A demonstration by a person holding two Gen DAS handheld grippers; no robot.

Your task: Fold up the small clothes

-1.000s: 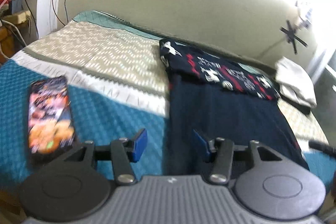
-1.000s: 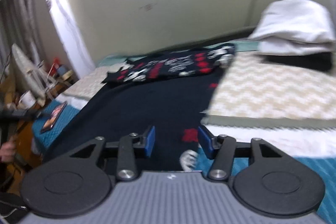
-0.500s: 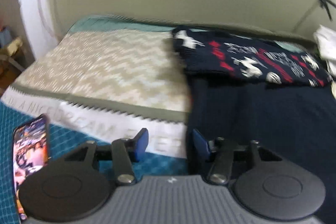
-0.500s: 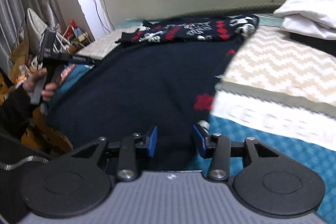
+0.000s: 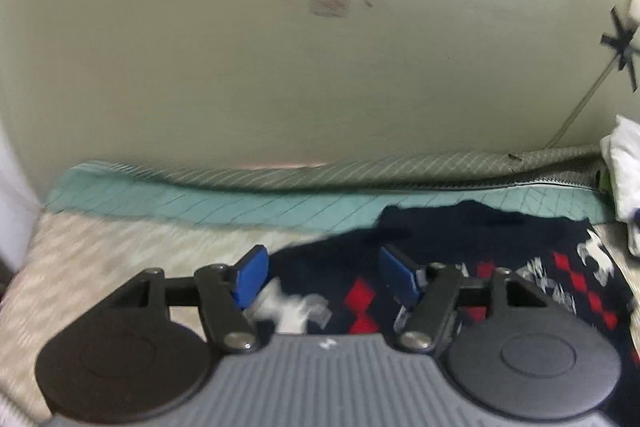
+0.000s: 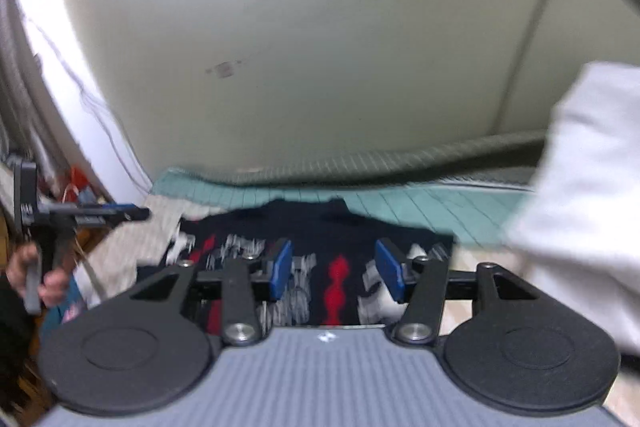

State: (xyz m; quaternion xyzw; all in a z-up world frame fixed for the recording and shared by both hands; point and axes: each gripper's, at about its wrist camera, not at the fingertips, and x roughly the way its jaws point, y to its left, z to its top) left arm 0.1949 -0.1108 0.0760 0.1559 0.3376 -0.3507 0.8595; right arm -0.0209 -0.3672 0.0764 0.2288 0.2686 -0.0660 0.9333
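A dark navy sweater (image 5: pixel 480 243) with a red and white pattern lies on the bed near the wall; it also shows in the right wrist view (image 6: pixel 320 227). My left gripper (image 5: pixel 320 277) is open and empty, low over the sweater's left end. My right gripper (image 6: pixel 332 269) is open and empty, low over the sweater's right part. The left gripper (image 6: pixel 132 213) also shows at the left of the right wrist view, held in a hand.
The bed has a beige zigzag cover (image 5: pixel 100 267) and a teal quilted strip (image 5: pixel 240 205) along the pale wall (image 5: pixel 320 67). White folded cloth (image 6: pixel 580 187) lies close on the right. Cables and clutter (image 6: pixel 76 187) stand at the far left.
Both grippers have moved forward over the bed to the sweater's patterned far end and opened wider. The phone has left the left wrist view.
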